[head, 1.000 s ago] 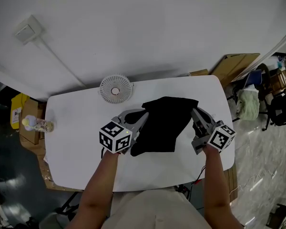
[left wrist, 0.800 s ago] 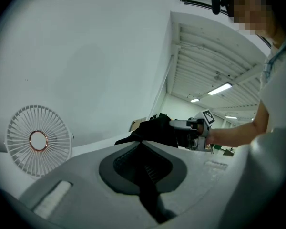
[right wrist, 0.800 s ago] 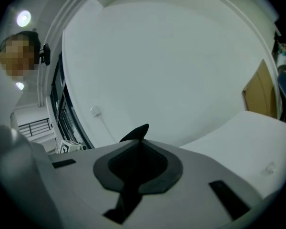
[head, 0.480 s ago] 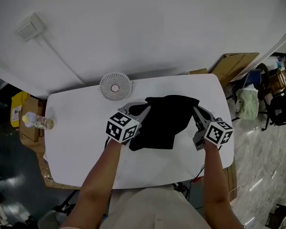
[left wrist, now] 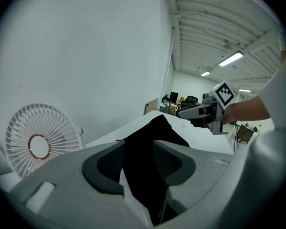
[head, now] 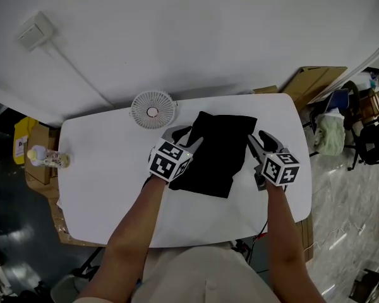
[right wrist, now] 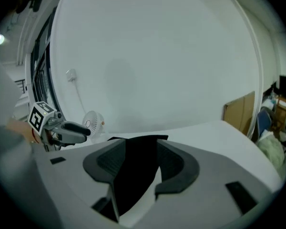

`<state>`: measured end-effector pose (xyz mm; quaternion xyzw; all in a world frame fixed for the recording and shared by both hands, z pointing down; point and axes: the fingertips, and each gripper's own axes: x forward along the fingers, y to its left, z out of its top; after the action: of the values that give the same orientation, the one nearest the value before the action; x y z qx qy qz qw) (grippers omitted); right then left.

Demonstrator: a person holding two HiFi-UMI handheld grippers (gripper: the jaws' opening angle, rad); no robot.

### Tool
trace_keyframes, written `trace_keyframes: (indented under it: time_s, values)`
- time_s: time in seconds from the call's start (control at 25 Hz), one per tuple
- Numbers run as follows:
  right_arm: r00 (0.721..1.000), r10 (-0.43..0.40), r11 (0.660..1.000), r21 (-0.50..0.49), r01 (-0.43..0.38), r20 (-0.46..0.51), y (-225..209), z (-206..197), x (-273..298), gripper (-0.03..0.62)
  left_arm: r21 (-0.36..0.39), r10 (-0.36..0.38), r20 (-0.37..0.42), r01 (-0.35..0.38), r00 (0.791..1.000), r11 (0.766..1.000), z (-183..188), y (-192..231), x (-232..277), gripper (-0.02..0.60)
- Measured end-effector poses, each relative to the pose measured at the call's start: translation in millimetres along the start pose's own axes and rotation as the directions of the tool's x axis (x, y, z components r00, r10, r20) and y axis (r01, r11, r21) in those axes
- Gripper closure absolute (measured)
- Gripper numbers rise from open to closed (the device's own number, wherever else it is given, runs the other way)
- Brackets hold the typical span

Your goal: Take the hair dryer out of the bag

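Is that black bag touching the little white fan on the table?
Apart. The head view shows a strip of bare white table between the fan and the black bag.

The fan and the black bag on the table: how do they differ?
The fan is white and round; the bag is black and roughly rectangular. The fan stands upright near the table's far edge; the bag lies flat mid-table. Both rest on the white table.

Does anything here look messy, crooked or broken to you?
Nothing looks spilled or broken. The black bag lies crooked on the white table, its edges at a slant to the table's, near the small fan.
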<state>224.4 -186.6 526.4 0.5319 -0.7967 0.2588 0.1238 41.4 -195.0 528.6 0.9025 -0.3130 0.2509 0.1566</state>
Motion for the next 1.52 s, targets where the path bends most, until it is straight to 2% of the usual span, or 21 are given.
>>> trace_keyframes:
  time_s: [0.08, 0.16, 0.28, 0.36, 0.44, 0.52, 0.68, 0.72, 0.8, 0.88, 1.0, 1.08, 1.16, 1.24, 1.28, 1.4, 1.52]
  values:
    - [1.0, 0.007, 0.994, -0.106, -0.006, 0.01, 11, 7, -12, 0.384, 0.017, 0.025, 0.003, -0.025, 1.0, 1.0, -4, 4, -15, 0.414]
    - [0.999, 0.049, 0.974, -0.219, -0.05, -0.013, 37, 6, -24, 0.384, 0.045, 0.018, 0.001, -0.018, 1.0, 0.999, -10, -2, -33, 0.416]
    - [0.984, 0.144, 0.926, -0.337, -0.171, -0.104, 88, -20, -36, 0.387, 0.123, -0.058, -0.057, 0.065, 0.997, 0.99, -35, -32, -60, 0.416]
    - [0.963, 0.2, 0.887, -0.383, -0.257, -0.183, 123, -50, -41, 0.402, 0.21, -0.107, -0.128, 0.132, 0.986, 0.969, -61, -58, -71, 0.416]
    - [0.94, 0.232, 0.857, -0.403, -0.32, -0.251, 149, -82, -43, 0.42, 0.303, -0.12, -0.208, 0.181, 0.971, 0.936, -88, -81, -77, 0.416]
    - [0.922, 0.244, 0.853, -0.386, -0.352, -0.301, 164, -111, -42, 0.442, 0.375, -0.1, -0.264, 0.197, 0.959, 0.906, -111, -93, -78, 0.416]
    - [0.9, 0.21, 0.861, -0.363, -0.355, -0.382, 168, -159, -35, 0.444, 0.489, 0.004, -0.3, 0.15, 0.954, 0.859, -136, -90, -66, 0.417]
    - [0.894, 0.196, 0.86, -0.367, -0.354, -0.402, 167, -169, -33, 0.444, 0.502, 0.023, -0.298, 0.136, 0.954, 0.854, -138, -87, -63, 0.435]
    - [0.884, 0.163, 0.851, -0.391, -0.35, -0.438, 163, -184, -28, 0.444, 0.504, 0.04, -0.3, 0.123, 0.953, 0.855, -141, -81, -61, 0.543]
    - [0.878, 0.129, 0.837, -0.424, -0.346, -0.462, 159, -193, -24, 0.444, 0.467, 0.025, -0.319, 0.134, 0.947, 0.874, -144, -77, -59, 0.561]
    - [0.874, 0.121, 0.81, -0.462, -0.36, -0.47, 167, -194, -21, 0.436, 0.362, -0.034, -0.309, 0.151, 0.95, 0.92, -135, -78, -61, 0.563]
    - [0.886, 0.135, 0.789, -0.492, -0.367, -0.444, 180, -184, -19, 0.412, 0.243, -0.116, -0.272, 0.185, 0.955, 0.952, -120, -80, -63, 0.565]
    - [0.908, 0.133, 0.771, -0.534, -0.347, -0.398, 191, -169, -15, 0.391, 0.089, -0.213, -0.21, 0.235, 0.954, 0.968, -100, -81, -66, 0.565]
    - [0.933, 0.099, 0.755, -0.584, -0.298, -0.347, 196, -154, -10, 0.379, -0.029, -0.278, -0.156, 0.277, 0.948, 0.96, -81, -78, -70, 0.565]
    - [0.945, 0.072, 0.744, -0.614, -0.264, -0.32, 196, -147, -7, 0.378, -0.059, -0.297, -0.144, 0.292, 0.944, 0.955, -74, -76, -71, 0.565]
    - [0.971, 0.004, 0.695, -0.698, -0.174, -0.238, 195, -125, 1, 0.358, -0.089, -0.344, -0.15, 0.334, 0.927, 0.938, -64, -73, -75, 0.565]
    - [0.986, -0.027, 0.613, -0.782, -0.112, -0.163, 199, -105, 9, 0.319, -0.136, -0.392, -0.15, 0.374, 0.907, 0.917, -62, -72, -79, 0.565]
